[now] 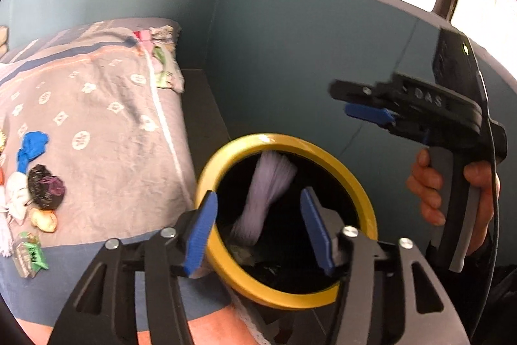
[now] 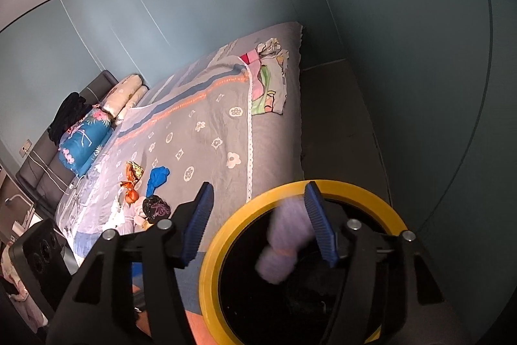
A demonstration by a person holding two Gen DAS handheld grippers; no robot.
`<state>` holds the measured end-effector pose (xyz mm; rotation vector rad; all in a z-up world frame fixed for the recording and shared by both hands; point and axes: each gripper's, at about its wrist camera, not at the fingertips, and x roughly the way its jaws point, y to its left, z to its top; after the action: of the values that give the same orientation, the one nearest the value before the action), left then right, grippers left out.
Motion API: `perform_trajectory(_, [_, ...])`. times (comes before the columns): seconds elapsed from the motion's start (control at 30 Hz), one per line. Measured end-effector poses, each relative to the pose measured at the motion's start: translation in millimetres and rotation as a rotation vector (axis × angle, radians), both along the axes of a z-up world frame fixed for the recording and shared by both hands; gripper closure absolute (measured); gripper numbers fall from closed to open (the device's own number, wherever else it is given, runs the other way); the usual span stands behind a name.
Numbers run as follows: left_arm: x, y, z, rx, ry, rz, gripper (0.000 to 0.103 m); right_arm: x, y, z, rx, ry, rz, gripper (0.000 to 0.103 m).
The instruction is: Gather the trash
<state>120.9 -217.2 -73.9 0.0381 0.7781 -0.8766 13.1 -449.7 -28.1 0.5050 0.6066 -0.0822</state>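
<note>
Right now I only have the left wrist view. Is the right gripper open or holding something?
Observer: Open. The right gripper has its jaws apart and its pads press on nothing.
Operator: The blurred purple thing?
Observer: The pale purple piece is loose over the mouth of the yellow-rimmed bin, beside one finger and not gripped.
Operator: My left edge cuts off the trash pile. What's there?
Observer: Orange and gold wrappers lie on the bedspread, just past the blue piece.
</note>
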Motion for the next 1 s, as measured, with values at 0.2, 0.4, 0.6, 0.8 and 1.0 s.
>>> perform_trajectory(0.2, [15,35,7,-0.006,-0.025,0.108,0.035,7,15,7,-0.001,-0.035,0.042,0.04])
perform_trajectory(0.4, [23,79,21,-0.032,-0.082,0.221,0.018,24,51,17,-0.017,-0.071,0.142,0.035])
perform_trajectory(0.6, [37,129,29,-0.028,-0.126,0.347,0.011,52,113,30,-0.065,-0.122,0.27,0.029])
perform_trajectory(0.8, [52,186,31,-0.001,-0.161,0.485,0.008,84,159,30,-0.081,-0.111,0.342,0.029])
perform_trajectory(1.0, [74,248,22,0.044,-0.177,0.624,0.008,123,203,19,-0.103,-0.066,0.406,0.029])
